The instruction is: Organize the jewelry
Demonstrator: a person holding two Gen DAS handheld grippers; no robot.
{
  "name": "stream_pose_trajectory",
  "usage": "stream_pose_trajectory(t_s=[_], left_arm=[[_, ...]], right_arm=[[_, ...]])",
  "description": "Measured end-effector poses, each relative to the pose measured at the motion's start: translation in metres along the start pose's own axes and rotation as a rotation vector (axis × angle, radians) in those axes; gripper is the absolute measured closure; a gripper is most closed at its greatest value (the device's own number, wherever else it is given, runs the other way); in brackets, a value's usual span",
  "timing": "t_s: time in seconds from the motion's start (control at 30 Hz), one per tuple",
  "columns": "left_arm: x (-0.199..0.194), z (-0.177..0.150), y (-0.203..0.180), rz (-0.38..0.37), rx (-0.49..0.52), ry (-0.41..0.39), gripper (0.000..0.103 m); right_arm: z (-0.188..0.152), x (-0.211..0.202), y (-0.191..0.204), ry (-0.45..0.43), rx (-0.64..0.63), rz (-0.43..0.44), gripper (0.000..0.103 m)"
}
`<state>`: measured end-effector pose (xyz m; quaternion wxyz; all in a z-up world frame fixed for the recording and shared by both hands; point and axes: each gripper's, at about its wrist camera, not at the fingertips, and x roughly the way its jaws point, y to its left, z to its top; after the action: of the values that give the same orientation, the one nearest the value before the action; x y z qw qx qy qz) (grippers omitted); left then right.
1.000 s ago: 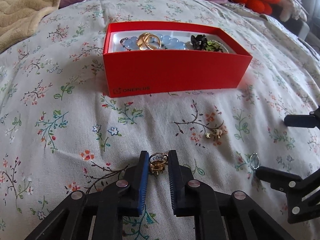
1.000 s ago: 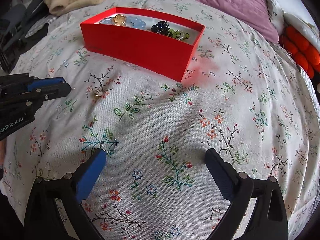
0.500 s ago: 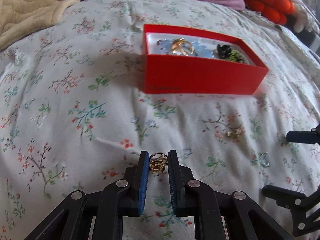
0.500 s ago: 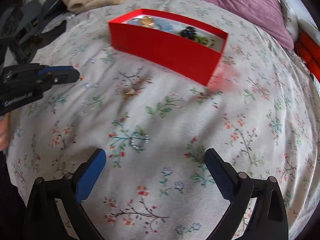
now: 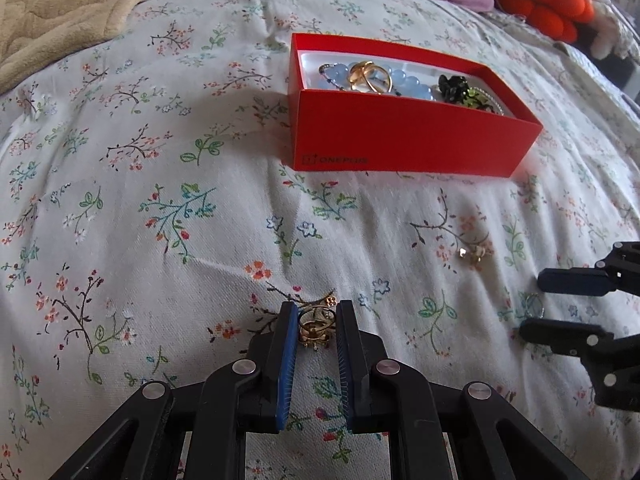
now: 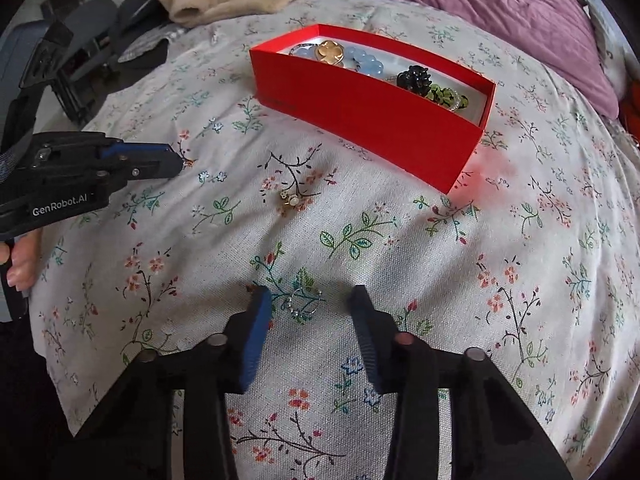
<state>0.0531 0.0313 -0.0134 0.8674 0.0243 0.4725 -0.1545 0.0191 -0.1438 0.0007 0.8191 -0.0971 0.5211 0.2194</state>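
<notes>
Left claw (image 5: 316,330) pinches a gold ring (image 5: 315,330). Right claw (image 6: 308,308), jaws just closing, brackets a silver ring (image 6: 305,305) on the bed (image 6: 520,240), untouched. Tiny, light, slippery: grip across the band.

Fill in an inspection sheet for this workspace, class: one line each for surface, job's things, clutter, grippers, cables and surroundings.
Surface: floral bedspread, slightly rumpled.
Job's things: open red box holding a blue bead bracelet, gold ring and dark pieces; a small gold piece and a silver ring lie loose on the spread.
Clutter: nothing seen.
Grippers: left gripper is shut on a gold ornament; right gripper has just been closing, its jaws either side of the silver ring, not yet touching it.
Cables: nothing seen.
Surroundings: beige blanket, purple pillow, orange cushion, dark furniture beside the bed.
</notes>
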Motion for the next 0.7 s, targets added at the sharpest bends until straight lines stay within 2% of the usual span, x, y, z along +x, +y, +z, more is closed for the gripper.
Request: stream_pose_trajectory(t_s=[0.27,0.5,0.53,0.57,0.7], left_arm=[[-0.0012,-0.0021,-0.0003,0.002,-0.001,0.006,0.089],[-0.0036,-0.0033,0.0016,0.013,-0.005,0.01,0.089],[-0.0041,-0.0033,0.002,0.014,-0.007,0.009,0.089],[-0.0044,-0.0027,0.0025,0.016,-0.008,0.01,0.089],[-0.0059,-0.0005,0.0033,0.018,-0.016,0.01,0.089]], right_arm=[[-0.0013,0.0003,0.0077,0.002,-0.056,0.009,0.083],[0.0008,-0.0025,0.0077,0.0,-0.057,0.001,0.088],[0.0019,-0.0041,0.0074,-0.004,-0.057,-0.002,0.096],[0.0027,-0.0057,0.0072,-0.003,-0.059,-0.005,0.098],[0.0042,-0.0082,0.0042,0.002,-0.042,-0.002,0.098]])
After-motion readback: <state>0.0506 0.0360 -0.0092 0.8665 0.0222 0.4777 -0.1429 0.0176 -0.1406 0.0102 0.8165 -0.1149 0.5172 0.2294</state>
